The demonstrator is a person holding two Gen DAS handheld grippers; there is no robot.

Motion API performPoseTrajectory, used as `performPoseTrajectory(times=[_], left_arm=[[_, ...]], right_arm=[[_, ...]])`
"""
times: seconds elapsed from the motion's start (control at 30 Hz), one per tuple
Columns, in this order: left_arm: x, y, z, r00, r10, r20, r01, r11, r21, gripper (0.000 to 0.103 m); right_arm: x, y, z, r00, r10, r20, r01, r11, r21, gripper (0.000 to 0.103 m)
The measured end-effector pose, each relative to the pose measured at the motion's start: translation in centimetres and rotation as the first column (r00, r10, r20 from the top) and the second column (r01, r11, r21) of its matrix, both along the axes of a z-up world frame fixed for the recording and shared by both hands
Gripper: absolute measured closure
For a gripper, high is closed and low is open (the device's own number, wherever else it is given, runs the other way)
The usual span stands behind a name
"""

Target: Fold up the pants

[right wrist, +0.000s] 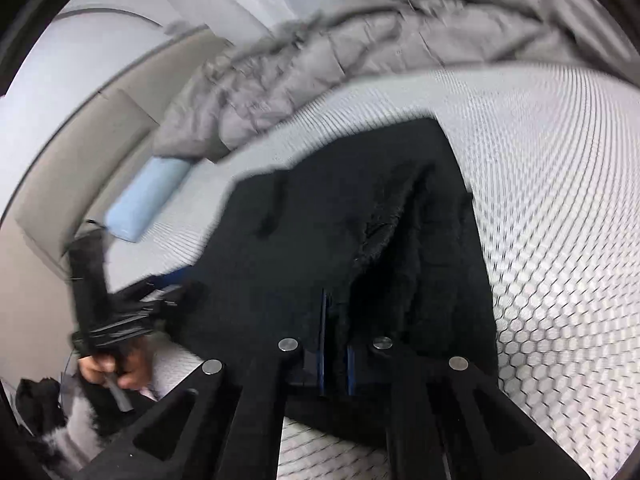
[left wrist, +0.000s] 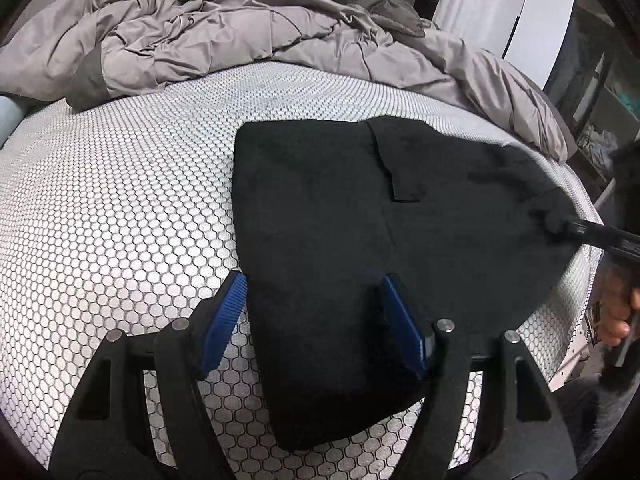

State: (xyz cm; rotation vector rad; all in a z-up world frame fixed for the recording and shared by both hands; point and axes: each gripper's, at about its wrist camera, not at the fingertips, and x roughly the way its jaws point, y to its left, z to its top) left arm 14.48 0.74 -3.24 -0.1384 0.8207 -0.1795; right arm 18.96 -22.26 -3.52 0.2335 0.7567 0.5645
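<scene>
My left claw (left wrist: 314, 320) stands released, its blue pads (left wrist: 224, 320) spread wide on either side of the near end of the pants (left wrist: 380, 220), not gripping them. The pants are black and fleecy, lying flat in a folded slab on the bed (left wrist: 120, 200), towards its right edge, with a pocket flap showing near their far end. My right claw (right wrist: 335, 344) is clenched on a ridge of the pants (right wrist: 320, 220), the cloth bunched up between the narrow blue pads; from the left wrist camera that claw (left wrist: 560, 224) shows as a dark bar biting the cloth at the right edge of the bed, with my right hand (left wrist: 616, 320) behind it.

The bed has a bare white mattress cover printed with a dark honeycomb pattern. A crumpled grey duvet (left wrist: 208, 40) is heaped along the far side of the bed. In the right wrist view, which is blurred, a pale blue pillow (right wrist: 144, 204) lies at the bed's edge beside a beige headboard (right wrist: 80, 160), and my left hand (right wrist: 108, 368) grips its handle low at the left. Beyond the bed are white curtains (left wrist: 480, 8) and, past the right edge, dark shelving (left wrist: 592, 92) whose contents I cannot make out.
</scene>
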Motion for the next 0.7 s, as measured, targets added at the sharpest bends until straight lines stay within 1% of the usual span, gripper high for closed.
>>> performPoseTrajectory(times=[0.03,0.1,0.13,0.17,0.2,0.23,0.27,0.3,0.33,0.37,0.4,0.43,0.5,0.57,0.63,0.7], left_arm=[[-0.1,0.0,0.1,1.0,0.001,0.002,-0.001,1.0,0.005,0.036],[-0.1,-0.1,0.2,1.0,0.0,0.0,0.0,1.0,0.008,0.036],[-0.1,-0.1,0.1,1.0,0.0,-0.006,0.0,1.0,0.01,0.036],[0.0,-0.2,0.0,1.0,0.003,-0.011,-0.003,1.0,0.013,0.036],[0.1,-0.3,-0.1,1.0,0.005,-0.016,-0.004,1.0,0.015,0.036],[0.1,-0.4,-0.2,1.0,0.006,-0.019,-0.006,1.0,0.018,0.036],[0.2,-0.4,-0.1,1.0,0.006,-0.017,-0.006,1.0,0.017,0.036],[0.3,-0.2,-0.2,1.0,0.001,-0.017,-0.001,1.0,0.016,0.036],[0.3,-0.4,-0.2,1.0,-0.004,-0.017,0.004,1.0,0.015,0.036],[0.4,-0.5,-0.3,1.0,-0.009,-0.019,0.009,1.0,0.018,0.036],[0.6,-0.5,-0.4,1.0,-0.01,-0.02,0.011,1.0,0.023,0.036],[0.7,-0.7,-0.5,1.0,-0.011,-0.022,0.012,0.999,0.031,0.036],[0.8,-0.9,-0.7,1.0,-0.012,-0.025,0.013,0.999,0.036,0.036],[0.9,-0.9,-0.7,1.0,-0.015,-0.025,0.016,0.999,0.038,0.036],[0.9,-0.9,-0.7,1.0,-0.013,-0.027,0.014,0.999,0.037,0.036],[1.0,-0.8,-0.7,0.999,-0.011,-0.03,0.012,0.999,0.031,0.036]], right_arm=[[-1.1,-0.1,0.6,1.0,0.002,0.019,-0.002,1.0,-0.015,0.096],[-1.4,-0.1,0.2,1.0,-0.007,0.003,0.007,0.998,-0.059,0.096],[-0.9,-0.2,-0.8,0.998,-0.054,-0.025,0.051,0.991,-0.125,0.095],[-0.1,0.0,-2.2,0.992,-0.109,-0.063,0.092,0.969,-0.23,0.095],[0.3,0.1,-3.0,0.989,-0.118,-0.085,0.093,0.963,-0.253,0.094],[0.2,-0.2,-2.7,0.989,-0.118,-0.086,0.097,0.972,-0.214,0.094],[-0.1,-0.4,-2.1,0.991,-0.108,-0.073,0.093,0.977,-0.192,0.09],[-0.6,-0.6,-1.2,0.994,-0.098,-0.043,0.089,0.981,-0.174,0.083],[-1.4,-1.2,-0.1,0.995,-0.103,0.016,0.104,0.982,-0.157,0.076],[-1.6,-1.7,0.3,0.992,-0.116,0.04,0.12,0.983,-0.14,0.06],[-1.6,-2.1,0.5,0.991,-0.125,0.044,0.129,0.985,-0.116,0.056],[-1.2,-2.7,0.3,0.991,-0.127,0.032,0.129,0.989,-0.073,0.056],[-0.4,-3.2,-0.5,0.99,-0.143,-0.007,0.143,0.988,-0.062,0.056],[1.1,-3.3,-2.0,0.986,-0.154,-0.066,0.15,0.987,-0.058,0.056],[2.4,-3.2,-3.1,0.982,-0.133,-0.13,0.134,0.991,-0.002,0.056],[2.7,-3.1,-3.3,0.981,-0.138,-0.135,0.139,0.99,-0.004,0.056]])
